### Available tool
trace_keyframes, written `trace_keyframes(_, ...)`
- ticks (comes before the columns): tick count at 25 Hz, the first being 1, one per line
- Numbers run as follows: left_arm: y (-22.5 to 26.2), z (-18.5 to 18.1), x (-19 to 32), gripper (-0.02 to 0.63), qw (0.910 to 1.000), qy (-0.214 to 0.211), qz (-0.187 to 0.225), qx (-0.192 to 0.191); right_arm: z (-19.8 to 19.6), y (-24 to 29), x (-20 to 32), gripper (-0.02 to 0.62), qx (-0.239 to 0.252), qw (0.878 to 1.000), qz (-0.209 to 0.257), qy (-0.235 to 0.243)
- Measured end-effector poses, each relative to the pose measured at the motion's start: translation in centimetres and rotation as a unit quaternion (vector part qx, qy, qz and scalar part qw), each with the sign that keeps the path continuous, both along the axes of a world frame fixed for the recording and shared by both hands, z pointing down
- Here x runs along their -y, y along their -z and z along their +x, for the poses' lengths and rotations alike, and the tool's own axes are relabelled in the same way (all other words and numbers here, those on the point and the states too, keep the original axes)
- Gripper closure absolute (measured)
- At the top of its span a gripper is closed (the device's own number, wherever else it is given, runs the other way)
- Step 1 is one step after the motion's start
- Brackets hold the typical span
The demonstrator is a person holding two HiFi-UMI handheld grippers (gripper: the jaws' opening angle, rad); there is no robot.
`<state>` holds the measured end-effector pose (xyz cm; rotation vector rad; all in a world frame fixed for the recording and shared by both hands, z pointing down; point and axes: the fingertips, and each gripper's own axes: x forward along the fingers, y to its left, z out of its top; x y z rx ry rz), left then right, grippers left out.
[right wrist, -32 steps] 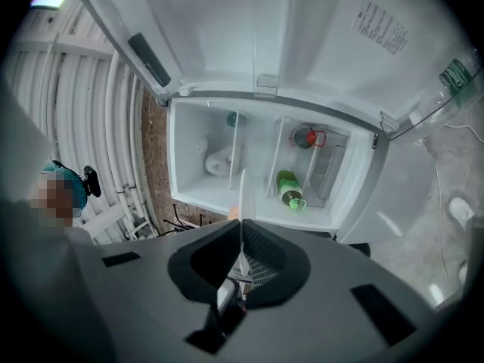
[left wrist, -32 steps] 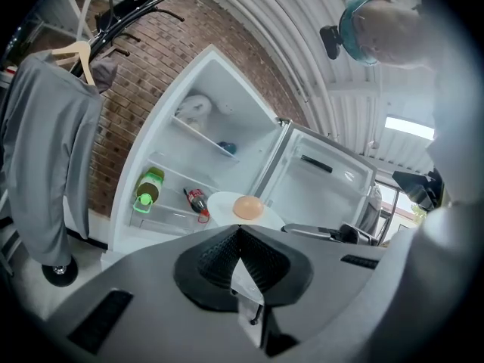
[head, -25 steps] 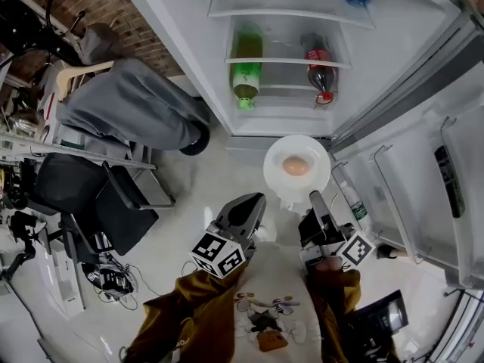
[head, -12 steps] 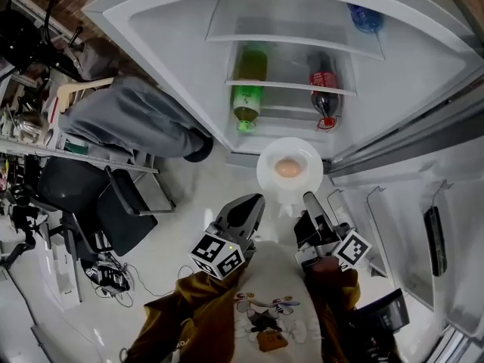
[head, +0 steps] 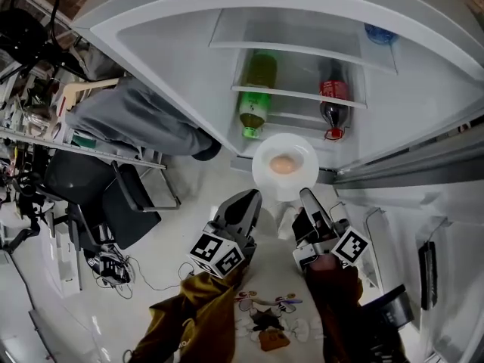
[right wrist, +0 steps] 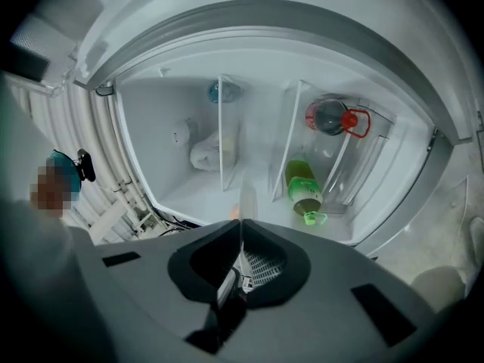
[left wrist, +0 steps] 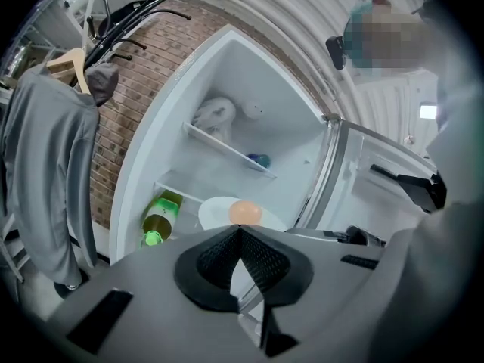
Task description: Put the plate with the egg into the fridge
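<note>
A white plate with a brown egg on it hangs in front of the open fridge, just below its lower shelf. My right gripper is shut on the plate's near rim. In the right gripper view the plate shows edge-on, rising from between the jaws. My left gripper is beside it on the left, shut with nothing in it. In the left gripper view, the plate and egg show just past the jaws.
A green bottle and a red-capped dark bottle lie on the fridge's lower shelf, a blue item on the shelf above. The fridge door stands open at right. A grey garment and a black chair are at left.
The plate with the egg has moved a little left and closer to the fridge opening, carried by my right gripper. The left gripper has kept its place beside it.
</note>
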<state>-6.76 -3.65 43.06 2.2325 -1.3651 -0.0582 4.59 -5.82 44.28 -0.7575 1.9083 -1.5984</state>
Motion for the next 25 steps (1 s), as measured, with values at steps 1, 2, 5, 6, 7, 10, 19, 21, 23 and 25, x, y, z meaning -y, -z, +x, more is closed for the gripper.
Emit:
trace_keyframes(1,0.0,0.1,0.1,0.598,1.0,-0.003,0.001,0.001,-0.1,0.1,0.1,0.578,0.0,1.0,-0.001,0.0)
trace_keyframes(2,0.0,0.1,0.3,0.598,1.0,-0.004,0.002,0.002,-0.2,0.1,0.2,0.578,-0.001,1.0,-0.001,0.0)
trace_keyframes(5,-0.1,-0.2,1.1,0.598,0.9999,-0.01,0.0,0.001,-0.6,-0.1,0.6,0.578,-0.004,1.0,0.0,-0.003)
trace_keyframes(6,-0.3,-0.3,1.4,0.598,0.9999,-0.015,0.0,0.0,-0.7,-0.2,0.9,0.578,-0.005,1.0,0.002,-0.006)
trace_keyframes(7,-0.4,-0.4,1.9,0.598,0.9998,-0.02,-0.001,-0.001,-0.8,-0.1,1.2,0.578,-0.006,1.0,0.003,-0.01)
trace_keyframes(10,-0.1,-0.5,2.8,0.598,0.9993,-0.037,-0.005,0.001,-0.9,0.2,1.6,0.578,-0.008,1.0,-0.001,-0.028)
trace_keyframes(19,0.0,0.0,4.8,0.598,0.9965,-0.084,0.002,0.0,-0.4,-0.2,3.7,0.578,-0.015,0.997,-0.002,-0.074)
trace_keyframes(21,0.1,0.0,5.0,0.598,0.9959,-0.091,0.006,0.0,-0.6,0.0,4.1,0.578,-0.015,0.997,0.0,-0.079)
trace_keyframes(23,0.1,0.1,5.2,0.598,0.9951,-0.098,0.009,0.001,-0.7,0.0,4.3,0.578,-0.018,0.996,0.001,-0.083)
trace_keyframes(25,0.1,0.3,5.5,0.598,0.9941,-0.108,0.01,0.0,-0.8,0.0,4.7,0.578,-0.019,0.996,0.002,-0.086)
